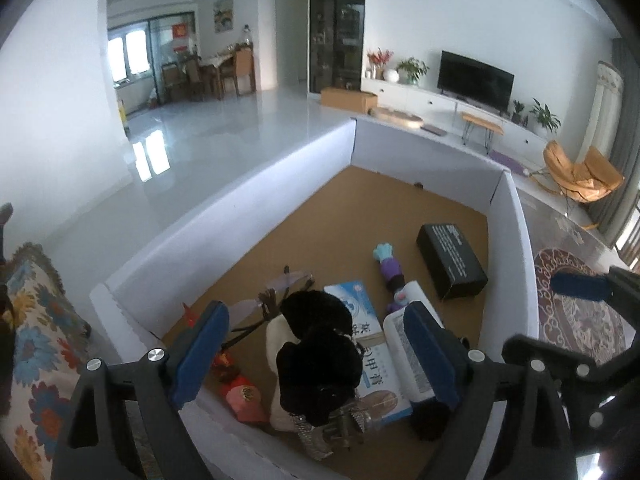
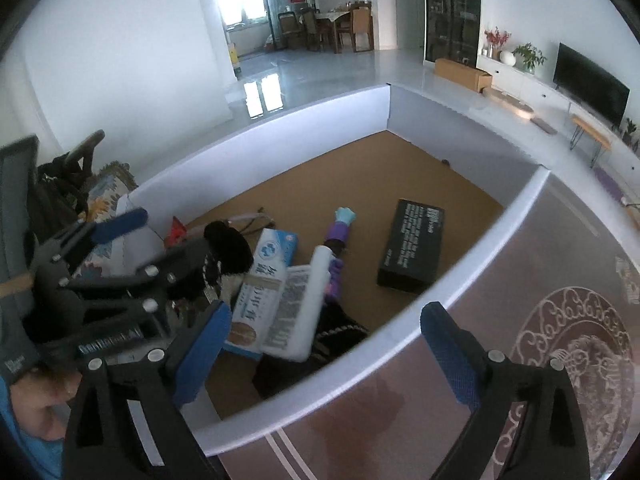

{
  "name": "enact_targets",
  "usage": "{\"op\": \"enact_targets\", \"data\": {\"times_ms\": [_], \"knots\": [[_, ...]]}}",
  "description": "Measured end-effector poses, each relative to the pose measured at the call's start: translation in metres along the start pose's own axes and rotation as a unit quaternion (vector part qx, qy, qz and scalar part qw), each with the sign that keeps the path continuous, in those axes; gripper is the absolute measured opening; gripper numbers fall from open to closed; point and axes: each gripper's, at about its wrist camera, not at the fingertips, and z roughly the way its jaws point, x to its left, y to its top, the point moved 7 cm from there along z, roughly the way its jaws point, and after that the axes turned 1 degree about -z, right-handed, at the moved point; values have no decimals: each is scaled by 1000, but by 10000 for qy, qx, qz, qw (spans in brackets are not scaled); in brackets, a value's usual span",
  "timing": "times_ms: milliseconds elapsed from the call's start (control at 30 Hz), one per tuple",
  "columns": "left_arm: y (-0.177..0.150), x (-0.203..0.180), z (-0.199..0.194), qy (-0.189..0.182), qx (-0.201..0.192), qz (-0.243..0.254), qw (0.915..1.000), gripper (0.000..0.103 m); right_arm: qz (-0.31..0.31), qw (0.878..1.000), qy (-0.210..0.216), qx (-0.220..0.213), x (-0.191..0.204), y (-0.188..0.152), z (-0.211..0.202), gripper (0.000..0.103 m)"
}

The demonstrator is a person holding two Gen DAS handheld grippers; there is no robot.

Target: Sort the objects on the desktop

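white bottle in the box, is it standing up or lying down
Lying down. The white bottle rests on its side on the blue-and-white carton, its label facing up and its capped end towards the purple toy.

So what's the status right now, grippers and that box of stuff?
Left gripper open, empty, over black plush. Right gripper open, empty, above white box wall. Items piled inside; nothing blocking.

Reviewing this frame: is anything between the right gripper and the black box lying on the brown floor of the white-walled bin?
Yes. The right gripper, jaws open and empty, hovers over the bin's near white wall. The black box lies beyond that wall, clear of the clutter at its left; from above, nothing visible covers it.
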Motion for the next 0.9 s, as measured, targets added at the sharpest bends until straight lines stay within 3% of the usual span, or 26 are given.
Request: {"op": "enact_targets", "data": {"times_ms": [333, 567, 700, 833, 900], "knots": [[6, -13, -26, 11, -336, -106, 9994, 97, 59, 9999, -82, 43, -5, -13, -6, 96], [4, -19, -32, 14, -45, -23, 10000, 103, -47, 9999, -123, 27, -3, -14, -9, 96], [2, -16, -45, 540, -1, 86, 9985, 103, -107, 9998, -154, 13, -3, -13, -12, 96], [0, -11, -55, 291, 148, -57, 9995, 103, -205, 9996, -193, -2, -2, -13, -16, 96], [0, -5, -60, 427, 227, -189, 9987, 103, -188, 9996, -191, -16, -4, -13, -18, 96]]}}
